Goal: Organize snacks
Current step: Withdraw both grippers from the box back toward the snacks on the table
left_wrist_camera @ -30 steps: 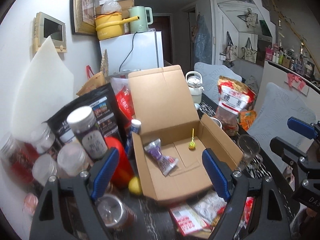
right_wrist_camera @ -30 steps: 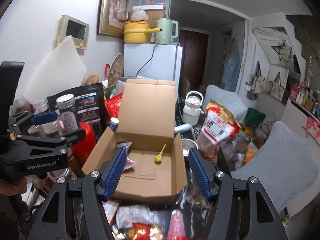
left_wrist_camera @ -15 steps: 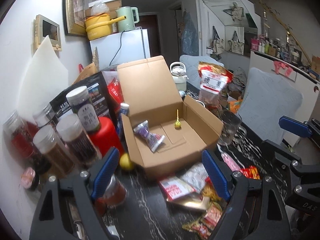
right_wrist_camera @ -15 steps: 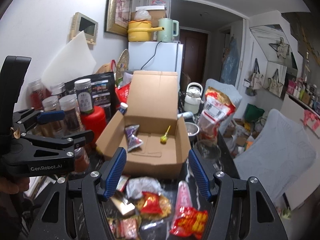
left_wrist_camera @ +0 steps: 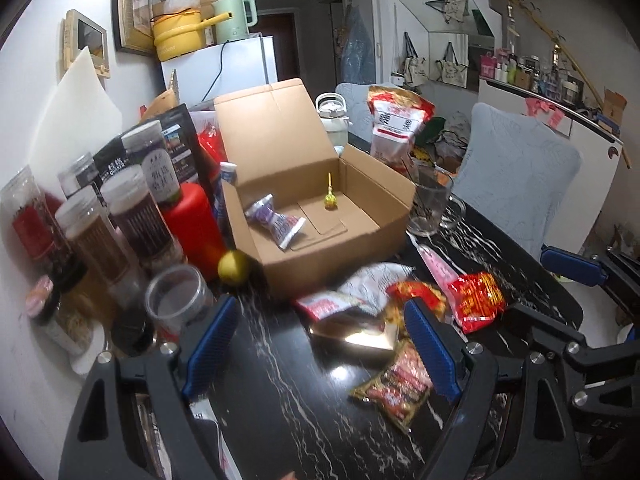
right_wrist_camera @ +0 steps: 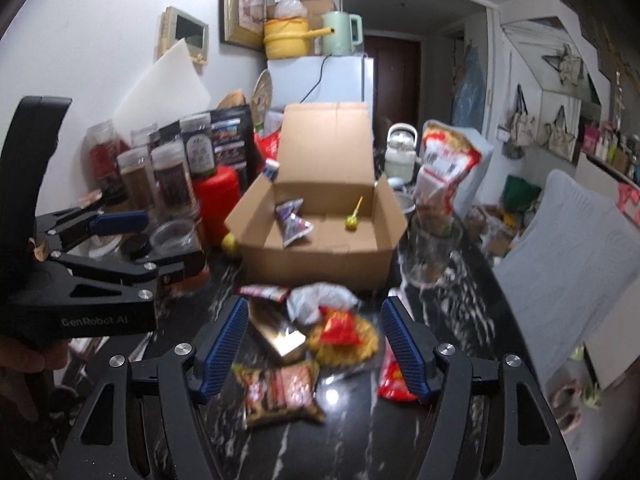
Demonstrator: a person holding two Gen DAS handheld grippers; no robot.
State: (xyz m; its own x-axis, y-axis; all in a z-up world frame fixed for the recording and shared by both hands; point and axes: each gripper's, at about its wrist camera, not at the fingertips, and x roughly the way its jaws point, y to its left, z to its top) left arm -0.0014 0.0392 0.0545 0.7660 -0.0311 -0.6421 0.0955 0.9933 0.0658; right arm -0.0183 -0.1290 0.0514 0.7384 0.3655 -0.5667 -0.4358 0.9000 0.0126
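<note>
With both pairs of fingers apart and empty, lower your right gripper (right_wrist_camera: 310, 344) squarely over one packet (right_wrist_camera: 280, 390) before carrying it to the box (right_wrist_camera: 320, 258).

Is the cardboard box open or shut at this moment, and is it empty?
Open: the cardboard box has its lid standing upright behind it. Not empty: a purple snack packet and a yellow lollipop lie inside.

Matt brown cardboard box (right_wrist_camera: 320, 258) stands on a glossy black marbled table (left_wrist_camera: 288, 408) beside crinkly shiny foil packets (right_wrist_camera: 280, 390), a clear glass mug (left_wrist_camera: 430, 208) and ribbed blue gripper pads (right_wrist_camera: 224, 346).
</note>
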